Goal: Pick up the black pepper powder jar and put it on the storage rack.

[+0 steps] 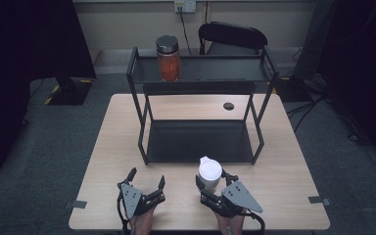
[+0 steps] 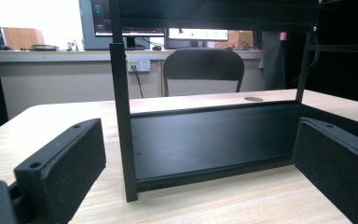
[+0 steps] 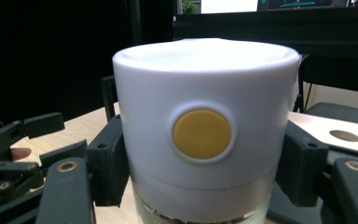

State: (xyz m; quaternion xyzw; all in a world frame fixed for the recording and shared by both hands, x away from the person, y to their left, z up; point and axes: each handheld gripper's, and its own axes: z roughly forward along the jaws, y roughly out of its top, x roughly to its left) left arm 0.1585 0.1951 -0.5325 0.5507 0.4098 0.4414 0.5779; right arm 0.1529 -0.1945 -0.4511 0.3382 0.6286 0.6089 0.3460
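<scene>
So far the white-lidded jar [image 1: 209, 174] is clamped between the jaws of the right gripper [image 1: 211, 182], near the table's front edge just before the black two-tier rack [image 1: 142, 132], so the pickup looks done. Shelving it remains, perhaps beside the red-filled jar [image 1: 168, 58] on the top tier, while the left gripper [image 1: 146, 177] rests on the table [image 1: 284, 161], jaws spread and empty.

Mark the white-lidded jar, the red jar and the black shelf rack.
white-lidded jar [image 3: 200, 133]: right gripper view, yellow button on the lid's side.
red jar [image 1: 169, 66]: high view, glass body below the dark lid.
black shelf rack [image 1: 198, 141]: high view, bare lower shelf.
</scene>
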